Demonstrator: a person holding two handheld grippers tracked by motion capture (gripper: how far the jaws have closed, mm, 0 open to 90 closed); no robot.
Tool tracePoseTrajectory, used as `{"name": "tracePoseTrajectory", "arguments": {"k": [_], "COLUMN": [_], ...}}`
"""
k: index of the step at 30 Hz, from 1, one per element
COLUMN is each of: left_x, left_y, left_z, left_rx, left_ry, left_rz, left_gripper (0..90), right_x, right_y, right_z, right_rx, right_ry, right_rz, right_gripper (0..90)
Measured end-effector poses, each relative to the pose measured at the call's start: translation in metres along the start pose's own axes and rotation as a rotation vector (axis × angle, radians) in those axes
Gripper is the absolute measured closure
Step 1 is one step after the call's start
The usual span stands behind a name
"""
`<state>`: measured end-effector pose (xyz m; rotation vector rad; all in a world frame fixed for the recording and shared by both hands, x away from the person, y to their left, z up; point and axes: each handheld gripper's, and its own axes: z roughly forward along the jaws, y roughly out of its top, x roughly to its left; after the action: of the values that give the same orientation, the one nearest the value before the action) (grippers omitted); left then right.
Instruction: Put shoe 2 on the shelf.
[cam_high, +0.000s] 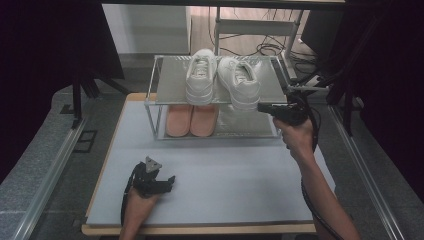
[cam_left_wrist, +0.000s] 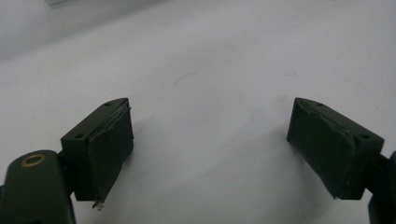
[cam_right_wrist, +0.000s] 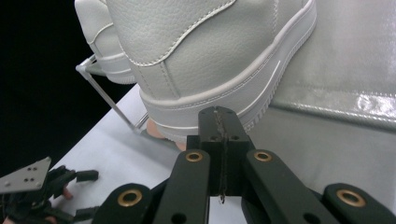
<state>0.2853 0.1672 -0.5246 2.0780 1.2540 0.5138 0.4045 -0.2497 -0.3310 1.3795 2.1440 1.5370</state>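
A grey mat (cam_high: 225, 185) covered the table, bearing a two-tier wire rack (cam_high: 165, 90). From the high view, two white sneakers sat on the top shelf and a pink pair (cam_high: 191, 120) below. The right gripper (cam_right_wrist: 219, 116), jaws pressed together and empty, stood against the heel of the right white sneaker (cam_right_wrist: 210, 56); its own view showed this closely. The left gripper (cam_left_wrist: 210, 140) rested with jaws apart over bare mat.
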Motion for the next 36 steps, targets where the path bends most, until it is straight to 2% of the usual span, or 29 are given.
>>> {"name": "tracePoseTrajectory", "arguments": {"k": [9,16,20,28,30,36], "left_x": [0.0,0.0,0.0,0.0,0.0,0.0], "left_y": [0.0,0.0,0.0,0.0,0.0,0.0], "left_z": [0.0,0.0,0.0,0.0,0.0,0.0], "left_rx": [0.0,0.0,0.0,0.0,0.001,0.0], "left_ry": [0.0,0.001,0.0,0.0,0.0,0.001], "left_rz": [0.001,0.0,-0.001,-0.001,-0.001,0.0], "left_gripper": [14.4,14.4,14.4,14.3,14.4,14.4], "right_x": [0.002,0.001,0.001,0.003,0.005,0.013], "right_y": [0.004,0.007,0.007,0.009,0.007,0.008], "right_z": [0.011,0.012,0.016,0.019,0.024,0.03], "right_rx": [0.004,-0.005,-0.003,-0.007,0.005,0.007], "right_ry": [0.006,0.0,0.021,0.03,0.048,0.05], "right_rz": [0.003,0.005,0.018,0.027,0.025,0.004], "right_gripper": [89.7,89.6,89.7,89.6,89.6,89.6]}}
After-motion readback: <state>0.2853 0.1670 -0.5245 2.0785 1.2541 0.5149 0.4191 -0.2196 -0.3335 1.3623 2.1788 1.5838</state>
